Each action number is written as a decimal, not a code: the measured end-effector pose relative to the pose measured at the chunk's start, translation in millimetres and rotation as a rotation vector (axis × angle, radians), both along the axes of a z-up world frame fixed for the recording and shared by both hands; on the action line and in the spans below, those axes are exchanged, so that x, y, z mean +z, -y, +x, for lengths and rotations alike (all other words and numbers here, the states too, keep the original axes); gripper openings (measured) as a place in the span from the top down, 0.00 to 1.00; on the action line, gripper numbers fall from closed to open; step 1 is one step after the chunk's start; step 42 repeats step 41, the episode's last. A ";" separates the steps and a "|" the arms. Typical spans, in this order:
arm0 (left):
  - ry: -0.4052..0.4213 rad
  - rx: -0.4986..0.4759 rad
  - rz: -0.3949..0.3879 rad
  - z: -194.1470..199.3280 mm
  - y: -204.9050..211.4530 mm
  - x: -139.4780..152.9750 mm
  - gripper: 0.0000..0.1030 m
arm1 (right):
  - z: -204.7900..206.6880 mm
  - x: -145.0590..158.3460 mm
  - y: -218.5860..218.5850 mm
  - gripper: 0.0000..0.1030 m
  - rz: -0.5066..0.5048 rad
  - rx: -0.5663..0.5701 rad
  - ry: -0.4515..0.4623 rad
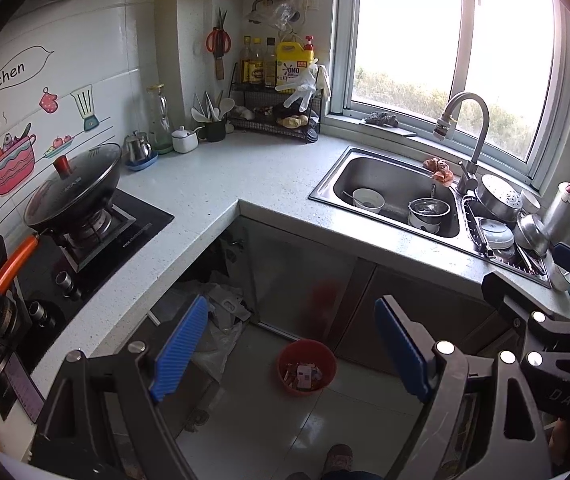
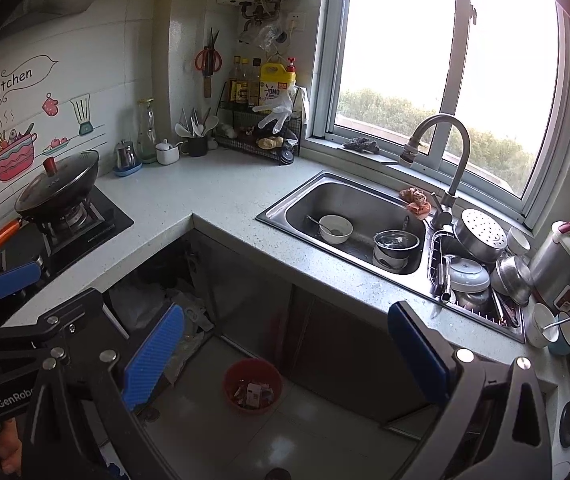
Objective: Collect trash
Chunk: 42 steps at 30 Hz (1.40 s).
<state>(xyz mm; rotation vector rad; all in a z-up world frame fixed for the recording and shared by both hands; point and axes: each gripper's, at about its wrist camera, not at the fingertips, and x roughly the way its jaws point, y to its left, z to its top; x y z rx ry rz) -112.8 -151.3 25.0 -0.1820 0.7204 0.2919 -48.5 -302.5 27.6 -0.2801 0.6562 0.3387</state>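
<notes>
A red trash bin point(image 1: 306, 367) stands on the tiled floor below the corner of the L-shaped counter, with wrappers and scraps inside; it also shows in the right wrist view point(image 2: 252, 385). My left gripper point(image 1: 289, 350) is open and empty, held high above the floor with the bin between its blue pads. My right gripper point(image 2: 285, 358) is open and empty too, above the bin. A crumpled orange-brown rag or scrap point(image 1: 438, 168) lies on the sink rim beside the tap, also in the right wrist view point(image 2: 416, 200).
A steel sink point(image 1: 389, 192) holds a bowl and a pot. A dish rack with pots point(image 2: 481, 276) sits right of it. A wok point(image 1: 73, 188) stands on the hob at left. A bottle rack point(image 1: 277, 112) fills the back corner. An open cabinet with bags point(image 2: 153, 300) is under the counter.
</notes>
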 end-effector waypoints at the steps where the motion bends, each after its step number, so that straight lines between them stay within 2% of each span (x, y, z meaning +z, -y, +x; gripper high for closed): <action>1: 0.002 -0.001 -0.004 -0.1 -0.1 0.4 0.18 | -0.5 0.1 -0.2 0.01 0.002 0.000 0.000; 18: -0.025 0.014 0.019 -5.5 2.4 -2.0 0.18 | -1.2 -6.6 -2.0 0.01 -0.024 -0.021 -0.012; 42: -0.064 0.028 -0.007 -14.2 -10.4 -16.9 0.18 | -2.6 -20.7 -16.3 0.01 -0.050 -0.007 -0.065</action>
